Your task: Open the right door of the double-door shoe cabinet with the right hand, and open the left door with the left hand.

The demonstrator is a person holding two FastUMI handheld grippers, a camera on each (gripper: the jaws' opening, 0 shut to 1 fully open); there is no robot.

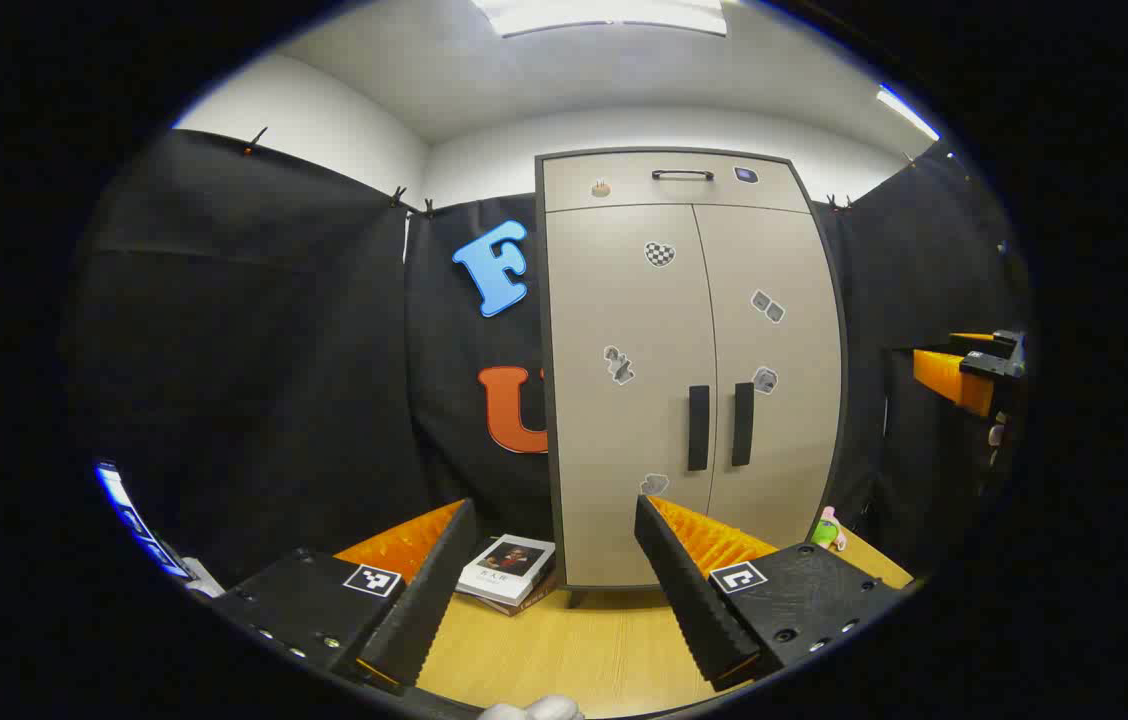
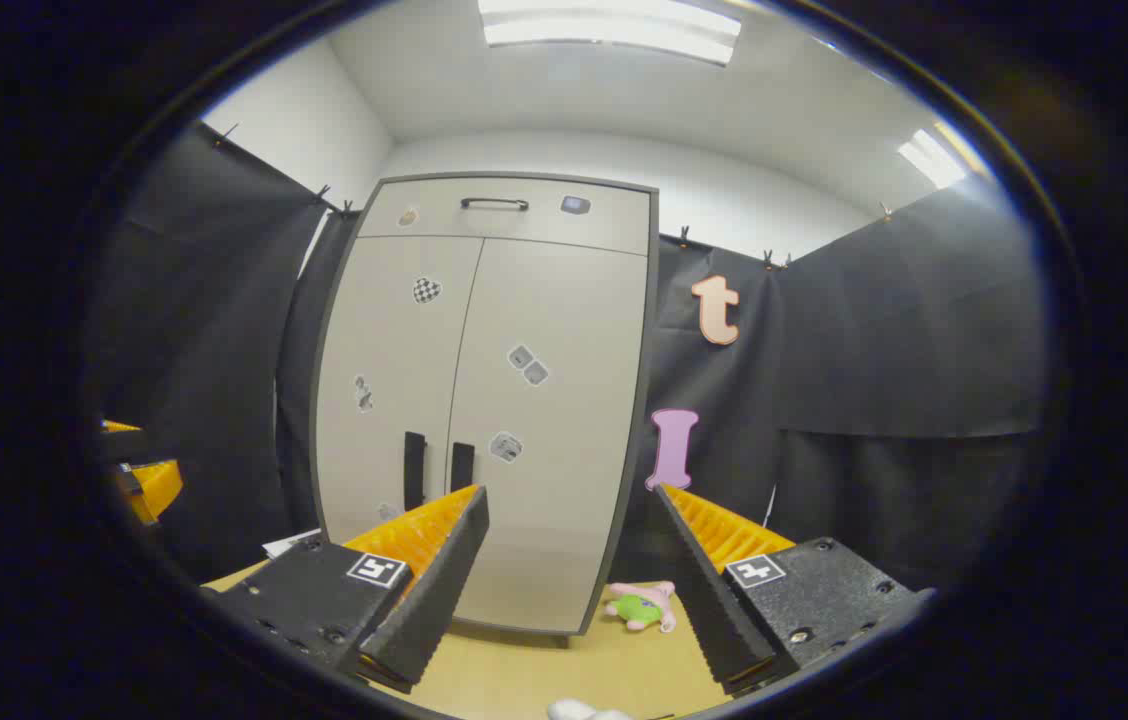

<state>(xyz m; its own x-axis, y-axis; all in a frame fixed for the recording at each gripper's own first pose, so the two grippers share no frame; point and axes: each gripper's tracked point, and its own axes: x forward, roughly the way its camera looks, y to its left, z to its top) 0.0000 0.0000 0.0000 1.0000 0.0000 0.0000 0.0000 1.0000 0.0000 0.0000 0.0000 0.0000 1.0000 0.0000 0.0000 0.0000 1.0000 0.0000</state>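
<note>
With both doors shut, my right gripper (image 2: 564, 570) hangs spread and empty, the upright right door handle (image 2: 462, 466) ahead and slightly left; my left gripper (image 1: 549, 575) gapes too.

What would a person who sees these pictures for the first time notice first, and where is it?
The eye falls first on the tall shoe cabinet, standing upright at the middle of the left gripper view with both doors shut and two dark vertical handles side by side at the seam. Next come the left gripper and the right gripper, both open and short of the doors. A book lies at the cabinet's left foot, a small plush toy at its right.
</note>
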